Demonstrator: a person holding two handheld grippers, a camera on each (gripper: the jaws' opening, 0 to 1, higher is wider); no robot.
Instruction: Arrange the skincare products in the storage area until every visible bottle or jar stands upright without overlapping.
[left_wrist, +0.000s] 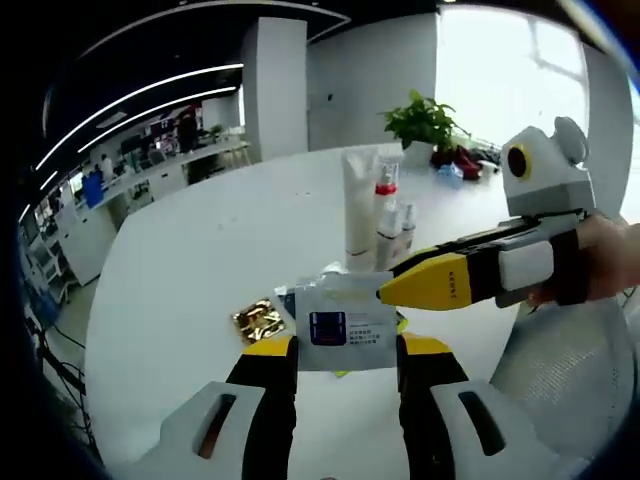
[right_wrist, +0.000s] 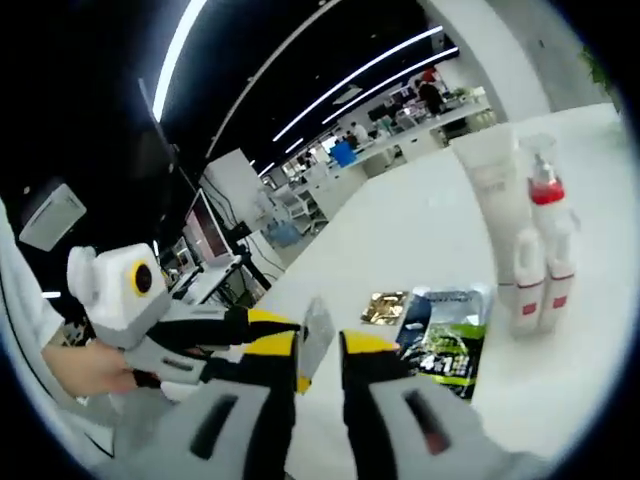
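No legible text on sachet (left_wrist: 340, 328).

White sachet (left_wrist: 345, 335) between left gripper (left_wrist: 345, 350) jaws (held), right gripper (left_wrist: 385, 291) touching it

Left gripper (left_wrist: 345, 352): rose from the bottom centre of the left gripper view, jaws parted, a white sachet (left_wrist: 343, 330) between the tips.
Right gripper (right_wrist: 318, 352): rose from the bottom centre of the right gripper view, jaws close either side of the sachet's thin edge; entered the left gripper view from the right, yellow tip on the sachet's upper right corner.
Hands: right hand (left_wrist: 612, 262) at right edge of left gripper view; left hand (right_wrist: 88, 368) at lower left of right gripper view.
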